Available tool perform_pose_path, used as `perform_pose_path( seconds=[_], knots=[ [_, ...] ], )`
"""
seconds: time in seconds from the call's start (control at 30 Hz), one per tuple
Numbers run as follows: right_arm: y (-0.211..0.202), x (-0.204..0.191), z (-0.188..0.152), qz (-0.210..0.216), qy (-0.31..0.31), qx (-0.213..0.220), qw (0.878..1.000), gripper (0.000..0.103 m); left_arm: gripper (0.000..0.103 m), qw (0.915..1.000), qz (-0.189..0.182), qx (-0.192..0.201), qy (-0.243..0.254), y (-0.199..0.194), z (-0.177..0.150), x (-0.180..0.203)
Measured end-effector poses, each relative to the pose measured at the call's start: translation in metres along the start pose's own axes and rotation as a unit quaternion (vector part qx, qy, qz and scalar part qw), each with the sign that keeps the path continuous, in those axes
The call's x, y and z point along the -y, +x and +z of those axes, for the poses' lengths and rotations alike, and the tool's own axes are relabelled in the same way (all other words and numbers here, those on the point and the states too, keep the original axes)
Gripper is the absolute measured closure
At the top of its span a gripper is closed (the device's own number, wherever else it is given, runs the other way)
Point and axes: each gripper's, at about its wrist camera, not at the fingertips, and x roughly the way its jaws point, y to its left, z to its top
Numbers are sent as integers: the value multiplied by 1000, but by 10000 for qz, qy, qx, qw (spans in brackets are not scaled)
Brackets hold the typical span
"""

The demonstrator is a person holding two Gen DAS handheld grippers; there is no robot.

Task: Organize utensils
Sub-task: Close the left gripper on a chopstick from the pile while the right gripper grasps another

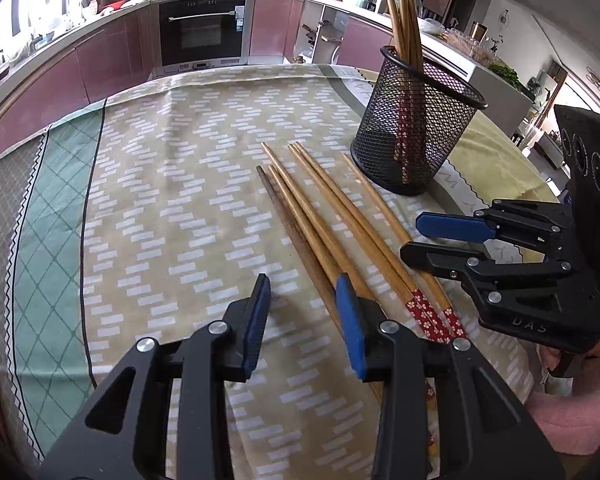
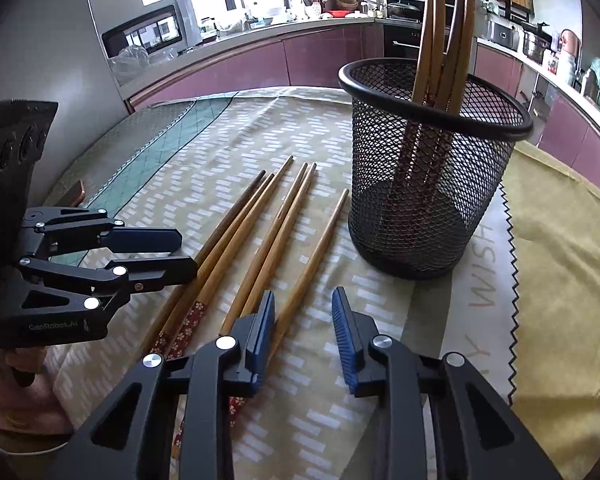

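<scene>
Several wooden chopsticks [image 1: 320, 220] [image 2: 260, 236] lie side by side on the tablecloth, some with red flowered ends. A black mesh cup [image 1: 416, 120] [image 2: 432, 168] stands upright just beyond them and holds several more chopsticks. My left gripper [image 1: 304, 320] [image 2: 186, 252] is open. Its right pad [image 1: 350, 328] sits over the leftmost chopsticks, and the gap between its jaws is bare cloth. My right gripper [image 2: 304, 320] [image 1: 410, 236] is also open, low over the rightmost chopstick [image 2: 316, 256]. That chopstick runs along its left pad [image 2: 266, 332] without being pinched.
A patterned tablecloth [image 1: 160, 200] covers the table, with a yellow cloth [image 2: 560, 260] to the right of the cup. Kitchen counters and an oven [image 1: 202, 32] stand beyond the far edge. A hand in a pink sleeve [image 1: 572, 412] holds the right gripper.
</scene>
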Motion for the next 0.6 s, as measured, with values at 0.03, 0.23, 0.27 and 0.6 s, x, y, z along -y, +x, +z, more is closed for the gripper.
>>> perform_pose_path(
  seconds=[0.03, 0.23, 0.27, 0.6],
  knots=[
    [1, -1, 1, -18, -9, 2, 10000, 75, 68, 10000, 13, 3, -4, 1, 0, -1],
    [5, -3, 4, -42, -42, 13, 10000, 75, 71, 10000, 59, -6, 12, 6, 6, -4],
    [5, -3, 4, -48, -44, 17, 10000, 75, 72, 10000, 76, -7, 31, 7, 6, -3],
    [4, 3, 4, 66, 146, 39, 9999, 92, 90, 10000, 47, 16, -37, 11, 9, -2]
  ],
)
